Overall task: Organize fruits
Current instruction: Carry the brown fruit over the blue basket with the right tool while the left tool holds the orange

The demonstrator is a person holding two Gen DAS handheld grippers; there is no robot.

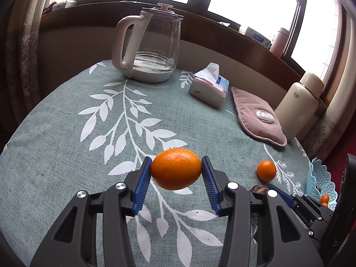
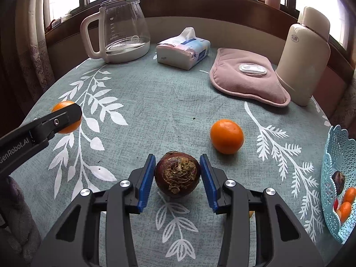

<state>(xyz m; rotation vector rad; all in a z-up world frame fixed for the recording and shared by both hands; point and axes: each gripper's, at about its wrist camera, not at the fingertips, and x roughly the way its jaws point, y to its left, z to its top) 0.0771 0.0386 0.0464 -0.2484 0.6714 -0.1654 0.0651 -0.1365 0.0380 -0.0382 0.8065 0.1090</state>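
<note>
Near the front edge of the table (image 2: 155, 111), the right gripper (image 2: 177, 174) reaches forward and level, its blue pads pinching a dark brown water chestnut (image 2: 177, 174) with the rooty end facing the camera. The left gripper (image 1: 176, 169) points the same way over the leaf-patterned cloth, its jaws clamped on the ends of an oval orange (image 1: 176, 169) held clear of the cloth; its side reads "GenRobot.AI". A second orange (image 2: 227, 136) lies loose on the cloth towards the right edge, near a blue lattice basket (image 2: 333, 155) holding more fruit. Along the far edge stand a glass kettle (image 2: 121, 25), a tissue pack (image 2: 182, 51), a pink heating pad (image 2: 247, 82) and a cream flask (image 2: 304, 55), whose label is unreadable.
</note>
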